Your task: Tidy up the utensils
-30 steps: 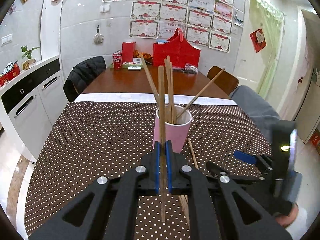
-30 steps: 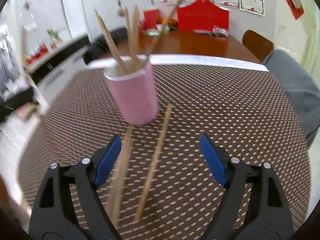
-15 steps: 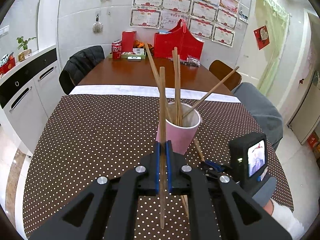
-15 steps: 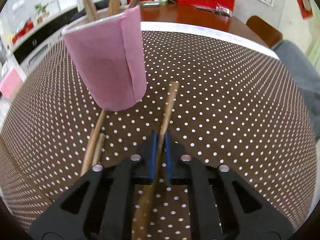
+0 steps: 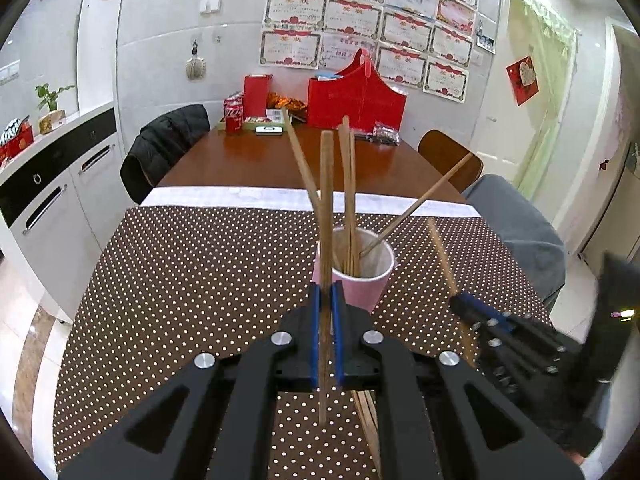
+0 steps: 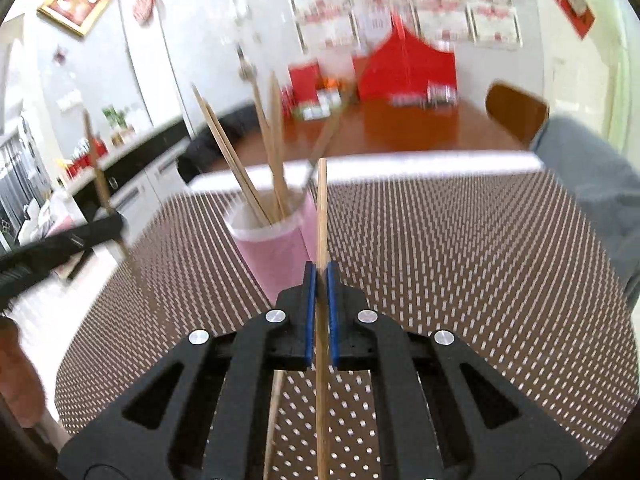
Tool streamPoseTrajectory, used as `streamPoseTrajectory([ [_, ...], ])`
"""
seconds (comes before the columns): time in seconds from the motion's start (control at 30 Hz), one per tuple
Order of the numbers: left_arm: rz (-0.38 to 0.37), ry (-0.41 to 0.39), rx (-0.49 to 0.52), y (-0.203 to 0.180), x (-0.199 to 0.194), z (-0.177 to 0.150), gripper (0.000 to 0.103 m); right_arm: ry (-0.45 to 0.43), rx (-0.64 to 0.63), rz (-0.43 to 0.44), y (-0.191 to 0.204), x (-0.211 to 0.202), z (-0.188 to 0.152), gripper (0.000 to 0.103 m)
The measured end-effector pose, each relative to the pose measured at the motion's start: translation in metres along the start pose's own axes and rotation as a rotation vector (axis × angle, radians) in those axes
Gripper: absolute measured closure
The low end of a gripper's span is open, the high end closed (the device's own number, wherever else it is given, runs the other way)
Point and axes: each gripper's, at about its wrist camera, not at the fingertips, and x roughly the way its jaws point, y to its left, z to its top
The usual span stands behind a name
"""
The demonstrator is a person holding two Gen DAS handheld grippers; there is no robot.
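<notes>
Now both claws hold one chopstick each. The left claw [image 5: 325, 292] is clenched on a chopstick [image 5: 326, 216] that stands straight up between its blue pads. Its bottom tip hangs below the claw, above the dotted tabletop [image 5: 180, 280]. The pink cup [image 5: 362, 280] sits just ahead of this claw, a little to its right, with several chopsticks already leaning inside it.

The right claw [image 6: 319, 270] is clenched on another chopstick [image 6: 321, 208], also upright. From this claw the pink cup [image 6: 272, 248] is just ahead and a little to the left. The right view is blurry, so small details are hard to tell. More chopsticks [image 5: 368, 416] lie flat on the tabletop under the left claw, not yet picked up.

What could go wrong? The cup looks light and is already full of leaning sticks. If a claw bumps those sticks or the rim, I think the cup could tip over and spill. The two claws are near each other, so they could knock together. A chopstick let go too high might bounce out.
</notes>
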Motion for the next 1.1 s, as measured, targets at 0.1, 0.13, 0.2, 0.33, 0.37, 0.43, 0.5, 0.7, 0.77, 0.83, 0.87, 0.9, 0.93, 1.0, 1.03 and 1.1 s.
streamPoseTrajectory([
  [0.1, -0.004, -0.009, 0.007, -0.004, -0.009, 0.006, 0.096, -0.102, 0.012, 0.017, 0.006, -0.025, 0.012, 0.097],
  [0.13, -0.004, -0.013, 0.009, -0.005, -0.012, 0.008, 0.096, -0.134, 0.016, 0.029, 0.009, -0.033, 0.016, 0.097],
  [0.2, 0.005, -0.021, 0.012, -0.007, -0.019, 0.013, 0.096, -0.188, 0.016, 0.043, 0.017, -0.030, 0.039, 0.097],
  [0.33, 0.015, -0.030, 0.016, -0.011, -0.031, 0.024, 0.096, -0.280, 0.031, 0.093, 0.016, -0.036, 0.061, 0.097],
  [0.37, 0.024, -0.041, 0.019, -0.012, -0.036, 0.028, 0.096, -0.302, 0.032, 0.105, 0.014, -0.039, 0.065, 0.097],
  [0.43, 0.030, -0.059, 0.022, -0.014, -0.041, 0.036, 0.096, -0.356, 0.023, 0.136, 0.016, -0.042, 0.076, 0.097],
  [0.5, 0.035, -0.070, 0.017, -0.015, -0.047, 0.045, 0.096, -0.396, 0.034, 0.148, 0.016, -0.047, 0.085, 0.097],
  [0.7, 0.048, -0.112, 0.014, -0.015, -0.056, 0.074, 0.096, -0.571, 0.032, 0.171, 0.022, -0.050, 0.106, 0.097],
  [0.77, 0.042, -0.128, 0.007, -0.013, -0.058, 0.084, 0.096, -0.618, 0.026, 0.181, 0.025, -0.047, 0.111, 0.097],
  [0.83, 0.037, -0.138, 0.005, -0.012, -0.056, 0.091, 0.096, -0.675, 0.020, 0.182, 0.025, -0.041, 0.115, 0.097],
  [0.87, 0.034, -0.140, 0.006, -0.013, -0.055, 0.094, 0.096, -0.693, 0.017, 0.182, 0.025, -0.037, 0.116, 0.097],
  [0.9, 0.028, -0.140, 0.006, -0.012, -0.053, 0.097, 0.096, -0.702, 0.016, 0.179, 0.025, -0.034, 0.117, 0.097],
  [0.93, 0.018, -0.142, 0.004, -0.011, -0.051, 0.100, 0.096, -0.709, 0.018, 0.177, 0.024, -0.029, 0.118, 0.097],
  [1.0, 0.015, -0.152, -0.002, -0.010, -0.047, 0.106, 0.096, -0.706, 0.036, 0.205, 0.020, -0.016, 0.121, 0.097],
  [1.03, 0.019, -0.157, -0.003, -0.009, -0.043, 0.109, 0.096, -0.706, 0.044, 0.216, 0.018, -0.010, 0.122, 0.097],
  [1.1, 0.016, -0.152, -0.006, -0.009, -0.035, 0.113, 0.096, -0.718, 0.059, 0.213, 0.015, 0.002, 0.121, 0.097],
])
